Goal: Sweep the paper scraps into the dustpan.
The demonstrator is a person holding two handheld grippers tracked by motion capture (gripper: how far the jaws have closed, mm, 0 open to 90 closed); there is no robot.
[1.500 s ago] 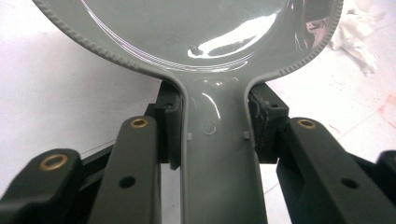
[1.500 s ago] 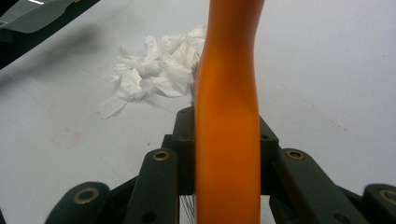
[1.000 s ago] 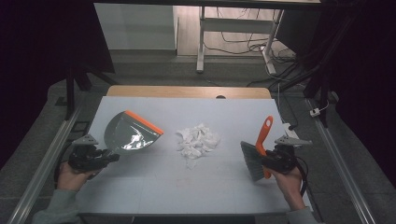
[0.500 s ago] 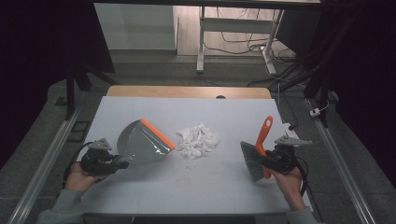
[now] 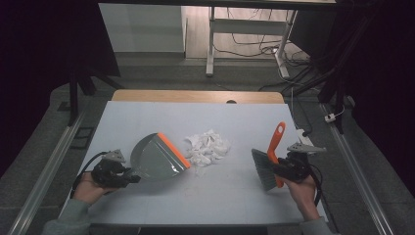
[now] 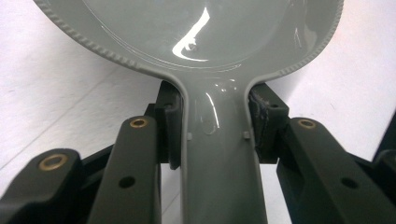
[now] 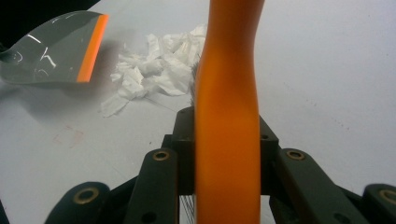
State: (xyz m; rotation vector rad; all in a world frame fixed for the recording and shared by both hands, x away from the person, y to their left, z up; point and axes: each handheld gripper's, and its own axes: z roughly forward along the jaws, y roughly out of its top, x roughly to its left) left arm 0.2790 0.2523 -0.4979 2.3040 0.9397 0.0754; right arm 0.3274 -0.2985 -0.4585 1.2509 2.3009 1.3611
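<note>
A grey dustpan (image 5: 155,157) with an orange front lip lies low over the white table, its lip turned toward a pile of crumpled white paper scraps (image 5: 207,147). My left gripper (image 5: 128,175) is shut on the dustpan's handle; in the left gripper view both pads clamp the grey handle (image 6: 217,140). At the right, my right gripper (image 5: 278,170) is shut on the orange handle of a hand brush (image 5: 274,147), whose grey bristles (image 5: 262,169) point down at the table. The right gripper view has the orange handle (image 7: 227,107) between the jaws, with the scraps (image 7: 154,70) and dustpan (image 7: 56,46) beyond.
The white table top (image 5: 235,196) ends in a wooden strip (image 5: 195,96) at the far edge. Metal rails (image 5: 44,176) run along both sides. A desk frame and loose cables (image 5: 274,44) stand on the floor behind the table.
My left gripper has carried the dustpan to the right and slightly down, bringing its orange lip close to the paper pile. The right gripper and brush have stayed put.
</note>
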